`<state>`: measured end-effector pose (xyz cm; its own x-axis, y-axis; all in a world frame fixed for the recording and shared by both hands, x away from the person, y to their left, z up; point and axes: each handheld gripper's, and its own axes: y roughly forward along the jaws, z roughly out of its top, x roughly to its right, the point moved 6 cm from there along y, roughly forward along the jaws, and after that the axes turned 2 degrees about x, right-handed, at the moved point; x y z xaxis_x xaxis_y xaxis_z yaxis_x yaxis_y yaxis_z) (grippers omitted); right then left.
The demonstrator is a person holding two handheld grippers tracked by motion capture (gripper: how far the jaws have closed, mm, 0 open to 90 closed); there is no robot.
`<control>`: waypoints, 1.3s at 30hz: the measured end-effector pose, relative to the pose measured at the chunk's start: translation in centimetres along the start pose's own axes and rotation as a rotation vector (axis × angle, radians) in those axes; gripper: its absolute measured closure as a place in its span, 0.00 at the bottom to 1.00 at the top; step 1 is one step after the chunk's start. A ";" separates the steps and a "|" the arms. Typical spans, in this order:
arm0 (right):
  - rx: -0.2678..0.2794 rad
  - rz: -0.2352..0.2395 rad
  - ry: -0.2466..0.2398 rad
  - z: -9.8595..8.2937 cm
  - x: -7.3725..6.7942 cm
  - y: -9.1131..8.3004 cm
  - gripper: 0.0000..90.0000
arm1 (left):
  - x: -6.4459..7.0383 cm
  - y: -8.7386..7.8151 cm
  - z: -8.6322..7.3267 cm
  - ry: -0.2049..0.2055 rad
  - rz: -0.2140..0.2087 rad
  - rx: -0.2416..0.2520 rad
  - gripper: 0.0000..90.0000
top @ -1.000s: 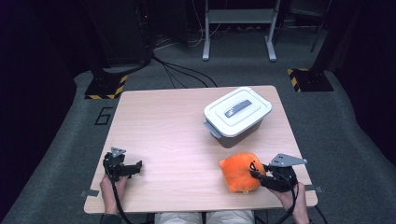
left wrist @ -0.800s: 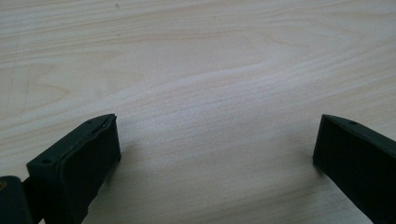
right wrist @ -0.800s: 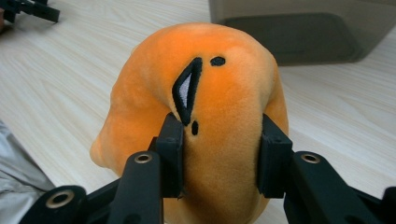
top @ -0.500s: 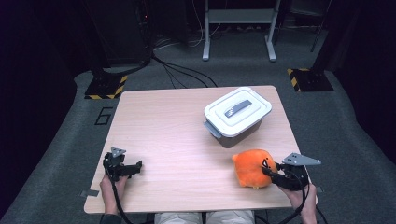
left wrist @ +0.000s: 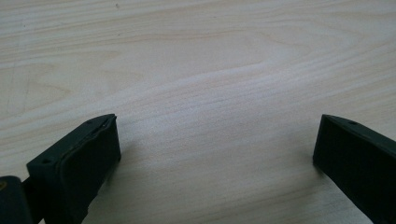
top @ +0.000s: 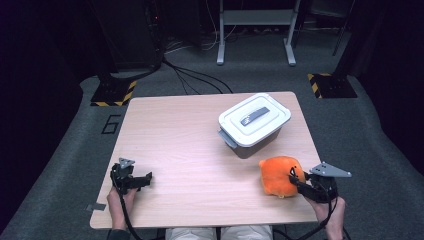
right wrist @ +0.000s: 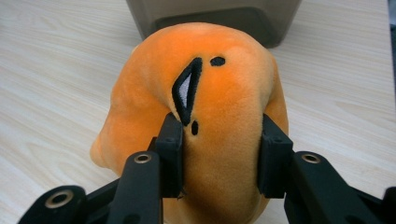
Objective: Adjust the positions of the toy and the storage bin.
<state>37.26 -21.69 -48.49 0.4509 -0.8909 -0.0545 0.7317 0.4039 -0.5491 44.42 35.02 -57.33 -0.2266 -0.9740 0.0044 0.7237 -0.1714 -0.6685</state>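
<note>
The right gripper (top: 296, 181) is clamped on an orange plush toy (top: 279, 176), its two black jaws pressing into the soft body from either side so the fabric bulges between them. In the right gripper view the toy (right wrist: 205, 116) sits squarely between the fingers (right wrist: 171, 154), with a black-outlined white patch and two small black dots stitched on the surface facing the camera (what they depict is hard to tell). Just beyond the toy, past the fingertips, stands a grey storage box with a white lid (top: 254, 123) and a grey handle on top.

The left gripper (top: 142, 180) rests low over the wooden table (top: 185, 150) near its front edge, well apart from the toy and the box. Its jaws are spread wide, with bare wood grain between the fingers (left wrist: 84, 158).
</note>
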 end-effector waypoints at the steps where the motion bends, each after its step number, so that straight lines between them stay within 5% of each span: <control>1: 0.005 -0.011 0.000 0.0 0.1 0.0 0.67 | 0.0 0.0 0.0 0.000 0.000 0.000 0.00; 16: 0.017 -0.121 0.013 0.2 1.9 0.0 0.66 | 0.0 0.0 0.0 0.000 0.000 0.000 0.00; 39: 0.028 -0.209 0.059 1.1 4.7 1.0 0.65 | 0.0 0.0 0.0 0.000 0.000 0.000 0.00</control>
<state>40.65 -25.26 -48.36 0.2574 -0.9663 0.0088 0.8202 0.2137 -0.5307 44.42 35.02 -57.33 -0.2266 -0.9740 0.0044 0.7238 -0.1714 -0.6684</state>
